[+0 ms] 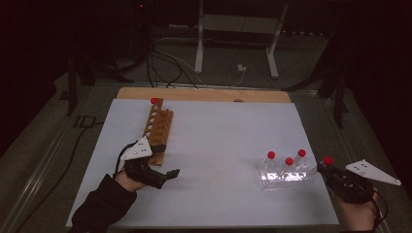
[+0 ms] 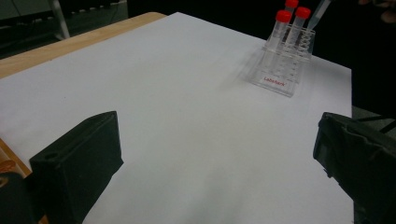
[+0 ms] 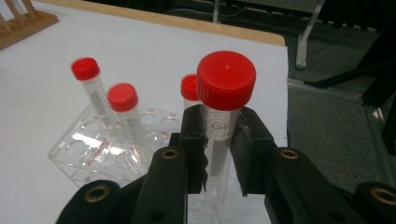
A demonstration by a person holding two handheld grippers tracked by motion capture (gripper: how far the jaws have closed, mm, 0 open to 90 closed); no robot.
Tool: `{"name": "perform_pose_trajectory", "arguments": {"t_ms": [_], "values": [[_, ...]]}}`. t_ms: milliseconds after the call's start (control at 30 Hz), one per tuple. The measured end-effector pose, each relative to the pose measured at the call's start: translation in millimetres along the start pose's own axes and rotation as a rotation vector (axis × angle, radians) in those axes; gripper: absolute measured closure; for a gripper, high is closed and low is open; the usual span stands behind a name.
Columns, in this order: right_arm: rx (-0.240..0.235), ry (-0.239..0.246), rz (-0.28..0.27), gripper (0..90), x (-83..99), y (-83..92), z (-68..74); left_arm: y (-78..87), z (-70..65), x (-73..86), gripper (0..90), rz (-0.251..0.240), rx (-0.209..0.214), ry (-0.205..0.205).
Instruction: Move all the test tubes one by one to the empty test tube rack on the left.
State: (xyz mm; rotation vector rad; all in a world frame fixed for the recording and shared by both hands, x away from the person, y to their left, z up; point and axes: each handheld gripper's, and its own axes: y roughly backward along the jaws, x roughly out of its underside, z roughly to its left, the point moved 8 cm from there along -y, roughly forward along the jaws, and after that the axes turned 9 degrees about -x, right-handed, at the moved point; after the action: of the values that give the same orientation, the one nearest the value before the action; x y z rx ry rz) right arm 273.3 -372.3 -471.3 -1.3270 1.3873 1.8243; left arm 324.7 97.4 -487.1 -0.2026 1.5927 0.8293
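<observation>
- Dark room all round: cables on the floor and a pale metal stand behind the table; a white sheet covers the tabletop, with a strip of bare wood along the far edge.
- Right gripper is clamped on a tube: a clear plastic body with a wide red screw cap, faint printed marks below the cap. Both jaws press its sides just under the cap.
- In the high view the held tube sits at the sheet's right edge, toward the near right corner, just beside the clear rack.
- Clear rack is a see-through block with round holes and small red lettering on its front; three red-capped tubes stand in it, leaning slightly.
- Left gripper lies low near the sheet's left edge, its jaws wide apart with nothing but bare sheet between them in the left gripper view.
- Wooden rack runs along the left side toward the far edge, with one red-capped tube at its far end.
- Hard to tell: the lower end of the held tube is hidden behind the jaws; whether it is clear of the rack cannot be judged. The print on it is too blurred to read. The near end of the wooden rack is covered by the left gripper's grey plate.
</observation>
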Motion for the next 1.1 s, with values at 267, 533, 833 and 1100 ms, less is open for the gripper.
{"name": "perform_pose_trajectory", "arguments": {"t_ms": [267,533,833,1100], "values": [[-0.071,0.029,-0.023,75.3,-16.5,5.5,23.8,2.2,0.1,-2.8,1.9,-0.006,0.0,-0.003],[-0.169,0.077,-0.029,75.2,-31.8,-3.6,58.2,4.0,-0.7,-6.0,1.9,-0.013,0.01,0.0],[-0.27,0.113,-0.005,75.2,-38.6,-25.9,93.6,4.6,-3.4,-13.0,2.0,-0.016,0.026,-0.01],[-0.34,0.141,0.023,75.2,-36.6,-48.3,120.4,0.9,-10.4,-27.0,2.0,-0.019,0.048,-0.048]]}}
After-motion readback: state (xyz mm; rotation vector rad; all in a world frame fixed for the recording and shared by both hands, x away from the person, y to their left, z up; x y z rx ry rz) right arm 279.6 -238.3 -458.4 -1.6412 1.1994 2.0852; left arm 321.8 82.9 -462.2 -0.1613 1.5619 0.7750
